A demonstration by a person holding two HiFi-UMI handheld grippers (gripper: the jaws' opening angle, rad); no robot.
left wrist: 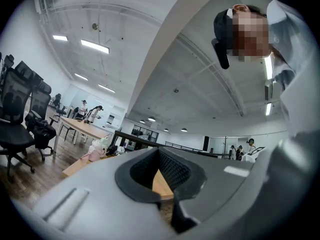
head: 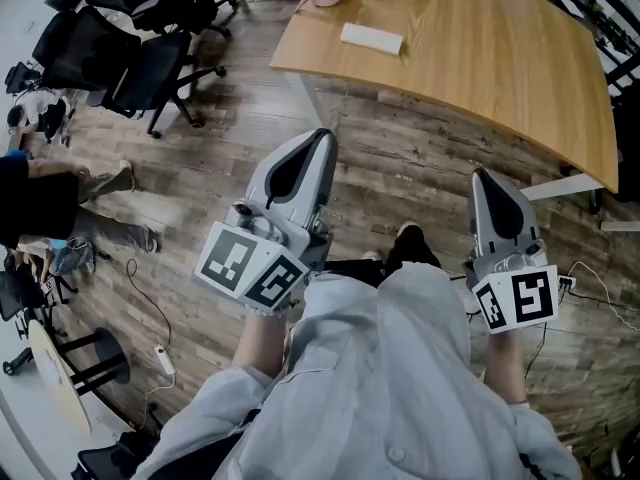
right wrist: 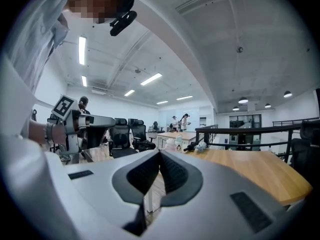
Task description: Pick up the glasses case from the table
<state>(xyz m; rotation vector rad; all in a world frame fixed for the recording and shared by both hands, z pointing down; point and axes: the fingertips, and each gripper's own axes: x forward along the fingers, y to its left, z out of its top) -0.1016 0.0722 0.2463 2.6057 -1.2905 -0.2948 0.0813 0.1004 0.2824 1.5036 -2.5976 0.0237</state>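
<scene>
Glasses case (white) rests on table — left gripper, right gripper, jaws together.

Glasses case: white. Table: light wood grain. Left gripper, right gripper: grey, black-and-white square markers. Floor: brown planks.

No word, number or brand name can be read anywhere in the scene. The only sign-like marks are the black-and-white square patterns on the cube of the left gripper and on the cube of the right gripper. These are coded blocks, not letters or figures. The pale glasses case on the far table is too small for any print to be made out.
</scene>
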